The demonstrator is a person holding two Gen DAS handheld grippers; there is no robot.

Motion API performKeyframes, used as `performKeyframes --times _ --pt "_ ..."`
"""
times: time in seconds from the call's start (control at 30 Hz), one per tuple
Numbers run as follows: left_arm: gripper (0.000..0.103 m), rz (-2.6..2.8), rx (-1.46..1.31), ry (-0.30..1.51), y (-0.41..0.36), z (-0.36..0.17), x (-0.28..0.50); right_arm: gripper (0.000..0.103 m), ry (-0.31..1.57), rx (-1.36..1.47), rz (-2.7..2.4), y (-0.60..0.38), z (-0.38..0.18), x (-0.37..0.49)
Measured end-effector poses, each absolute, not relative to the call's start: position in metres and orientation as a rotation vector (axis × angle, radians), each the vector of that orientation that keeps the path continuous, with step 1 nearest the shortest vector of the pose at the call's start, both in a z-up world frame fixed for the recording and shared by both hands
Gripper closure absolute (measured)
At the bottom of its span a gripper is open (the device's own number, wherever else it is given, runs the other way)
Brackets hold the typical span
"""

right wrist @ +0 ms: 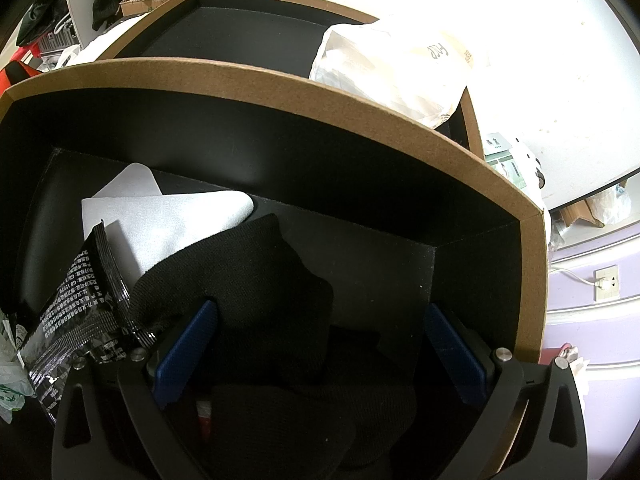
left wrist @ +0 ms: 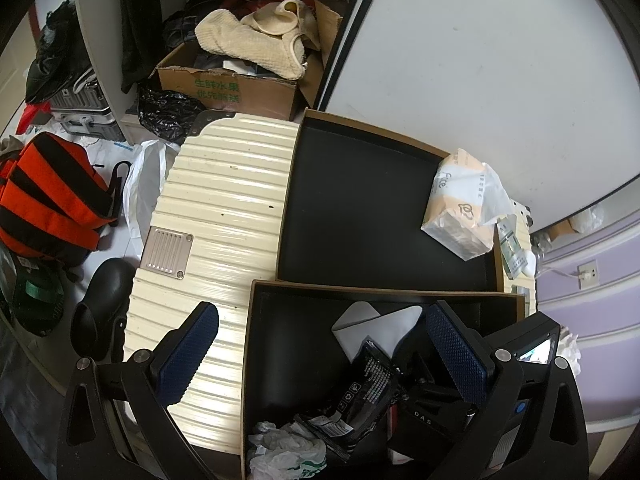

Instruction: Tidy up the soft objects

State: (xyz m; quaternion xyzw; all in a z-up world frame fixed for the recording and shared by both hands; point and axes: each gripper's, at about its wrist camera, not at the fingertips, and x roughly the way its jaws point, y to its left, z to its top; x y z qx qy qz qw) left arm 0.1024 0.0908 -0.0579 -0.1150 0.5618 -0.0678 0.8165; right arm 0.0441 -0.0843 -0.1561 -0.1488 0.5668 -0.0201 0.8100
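Left tongs (left wrist: 322, 356): spread wide, holding nothing, poised above the seam between a cream ribbed suitcase (left wrist: 216, 216) and the near black-lined cardboard box (left wrist: 384, 294). Right tongs (right wrist: 320, 344): spread apart, lowered inside the near box (right wrist: 280, 92), pads either side of a black knitted cloth (right wrist: 256, 280); contact with the cloth not discernible. Contents of near box: black knitted cloth at centre; white foam sheet (right wrist: 160, 220) behind it; black printed foil packet (right wrist: 80, 300) at left, leaning on the sheet; crumpled white plastic bag (left wrist: 288, 452) in the near left corner. Far box (left wrist: 360, 208): packet of tissues in thin plastic wrap (left wrist: 464, 208) at its right end. Behind: cream knitted garment (left wrist: 256, 44) on an open carton (left wrist: 228, 92).
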Motion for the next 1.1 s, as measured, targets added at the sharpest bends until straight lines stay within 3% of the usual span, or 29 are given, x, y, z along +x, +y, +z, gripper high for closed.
performKeyframes --times 1.1 --pt "0.0 -0.146 -0.245 1.197 0.0902 -0.0581 0.1025 0.001 1.212 -0.318 -0.043 -0.0842 -0.1568 0.0466"
